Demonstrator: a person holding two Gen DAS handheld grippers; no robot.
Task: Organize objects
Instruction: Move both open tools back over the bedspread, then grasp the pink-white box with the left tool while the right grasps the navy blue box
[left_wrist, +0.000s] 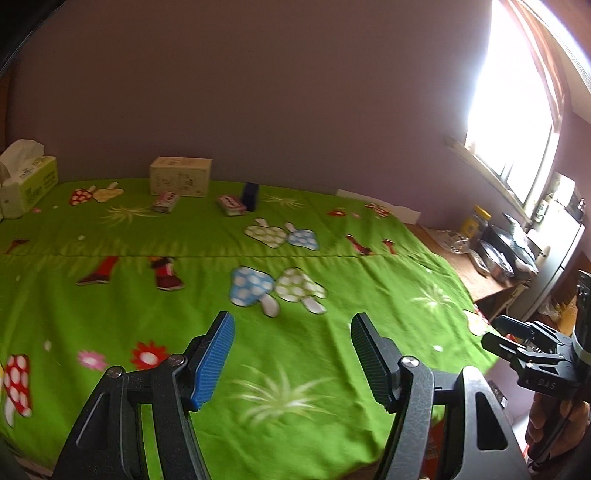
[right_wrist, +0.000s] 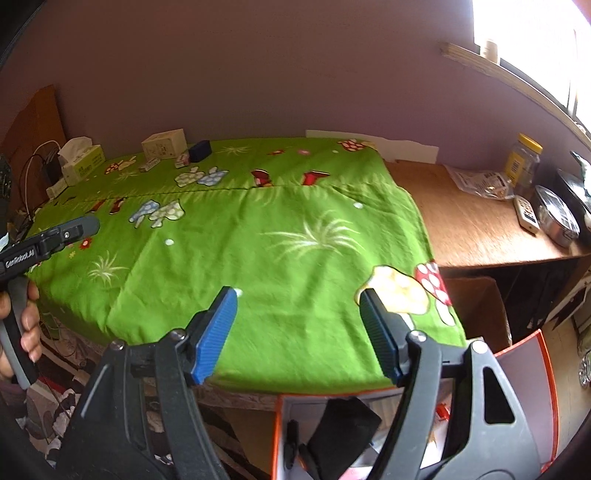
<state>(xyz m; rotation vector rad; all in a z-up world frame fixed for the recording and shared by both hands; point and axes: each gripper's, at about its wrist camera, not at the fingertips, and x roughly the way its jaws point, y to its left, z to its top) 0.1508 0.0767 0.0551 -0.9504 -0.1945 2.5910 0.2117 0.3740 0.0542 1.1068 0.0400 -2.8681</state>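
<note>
My left gripper (left_wrist: 291, 325) hovers open over the near part of a green mushroom-print cloth (left_wrist: 332, 369), with nothing between its blue pads. At the cloth's far edge lie two small pink-and-white boxes (left_wrist: 166, 201) (left_wrist: 231, 205), a dark blue box (left_wrist: 250, 195) and a cream carton (left_wrist: 181, 175). My right gripper (right_wrist: 299, 299) is open and empty above the cloth's near right corner. Below it stands an orange bin (right_wrist: 528, 373) with dark items inside. In the right wrist view the dark blue box (right_wrist: 200, 150) sits at the far left.
A tissue box (left_wrist: 29, 181) stands at the far left of the cloth. Right of the cloth, the bare wooden desk (right_wrist: 472, 229) carries a yellow-lidded jar (right_wrist: 522, 162), a plastic bag, a remote and a metal container. A cardboard box (right_wrist: 476, 306) sits under the desk.
</note>
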